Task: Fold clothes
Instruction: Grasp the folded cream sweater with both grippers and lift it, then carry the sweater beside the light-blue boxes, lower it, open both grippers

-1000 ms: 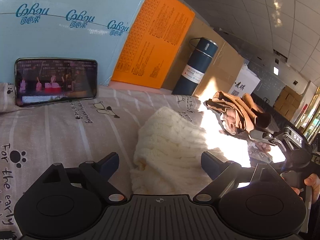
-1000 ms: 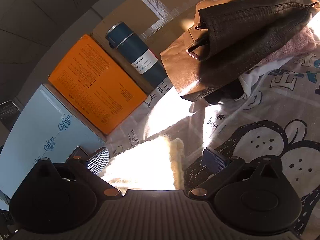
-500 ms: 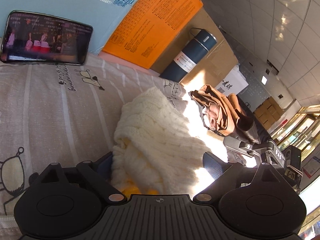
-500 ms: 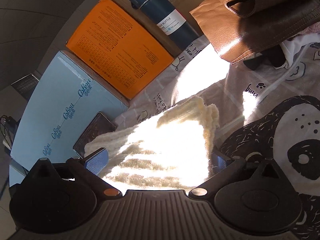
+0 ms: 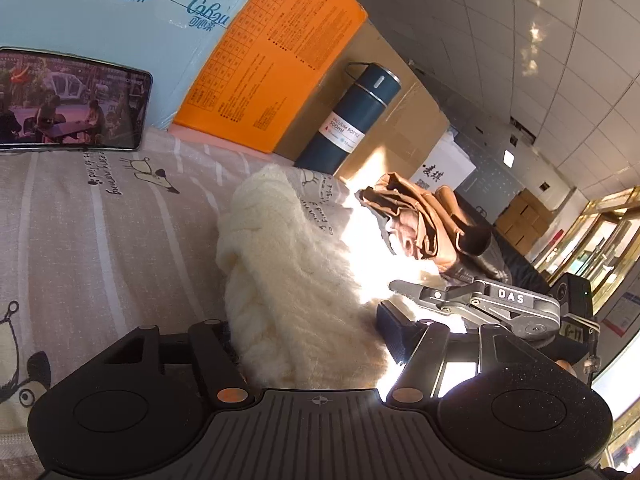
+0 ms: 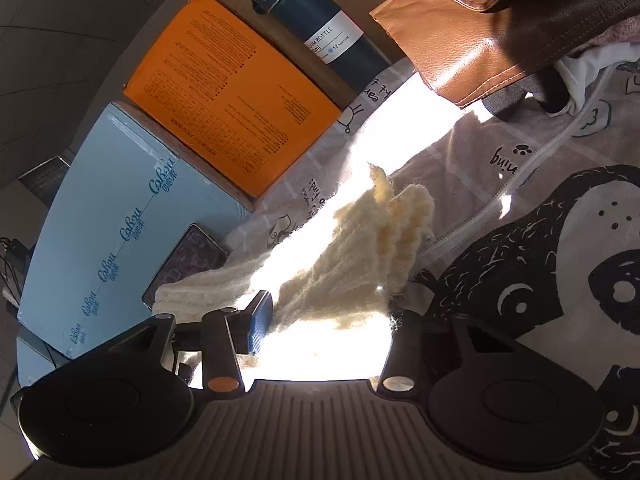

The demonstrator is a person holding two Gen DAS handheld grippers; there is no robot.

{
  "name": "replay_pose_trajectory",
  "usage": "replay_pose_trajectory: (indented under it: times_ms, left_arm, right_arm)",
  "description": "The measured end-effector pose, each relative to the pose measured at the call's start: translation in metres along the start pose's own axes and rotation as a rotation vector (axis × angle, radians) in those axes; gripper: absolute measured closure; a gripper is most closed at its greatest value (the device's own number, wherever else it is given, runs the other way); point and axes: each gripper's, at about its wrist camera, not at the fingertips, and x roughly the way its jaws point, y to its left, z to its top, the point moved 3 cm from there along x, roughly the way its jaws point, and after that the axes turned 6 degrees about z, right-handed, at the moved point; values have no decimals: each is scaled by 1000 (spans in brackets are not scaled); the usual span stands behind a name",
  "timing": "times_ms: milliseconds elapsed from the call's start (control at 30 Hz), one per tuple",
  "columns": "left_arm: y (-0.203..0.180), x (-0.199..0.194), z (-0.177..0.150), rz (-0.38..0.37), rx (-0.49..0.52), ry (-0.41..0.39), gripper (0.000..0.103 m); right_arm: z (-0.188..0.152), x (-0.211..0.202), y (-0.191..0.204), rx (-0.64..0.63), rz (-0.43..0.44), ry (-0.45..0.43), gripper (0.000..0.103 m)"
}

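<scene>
A cream knitted sweater [image 5: 296, 264] lies bunched on the printed bedsheet [image 5: 100, 232]. In the left wrist view its thick folds fill the gap between my left gripper's [image 5: 308, 340] fingers, which press in on both sides. My right gripper [image 6: 328, 320] is closed on the sweater's [image 6: 360, 252] sunlit edge, and a layered corner sticks up beyond the fingers. The right gripper [image 5: 400, 296] also shows in the left wrist view, at the sweater's right side. Strong sunlight washes out part of the knit.
A brown leather jacket [image 5: 424, 216] is piled with other clothes at the far right. Against the back stand a dark blue vacuum bottle [image 5: 352, 120], an orange box [image 5: 264, 60], a light blue box [image 5: 112, 8] and a phone [image 5: 68, 100] playing video.
Both grippers moved in onto the sweater and their fingers narrowed around it. The sweater went from lying flat to bunched, with its right edge lifted.
</scene>
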Motion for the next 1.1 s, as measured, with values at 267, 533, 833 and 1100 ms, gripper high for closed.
replay_pose_trajectory:
  times_ms: [267, 533, 833, 1100]
  left_arm:
    - [-12, -26, 0, 3, -11, -85, 69]
    - [-24, -111, -15, 92, 35, -237, 70]
    - [-8, -265, -26, 275, -36, -670, 70]
    - [38, -362, -38, 510, -93, -976, 71]
  right_arm:
    - [-5, -8, 14, -82, 19, -44, 78]
    - [-28, -9, 72, -192, 93, -55, 78]
    - [-69, 31, 216, -342, 355, 14, 78]
    - [-113, 122, 327, -419, 509, 131, 78]
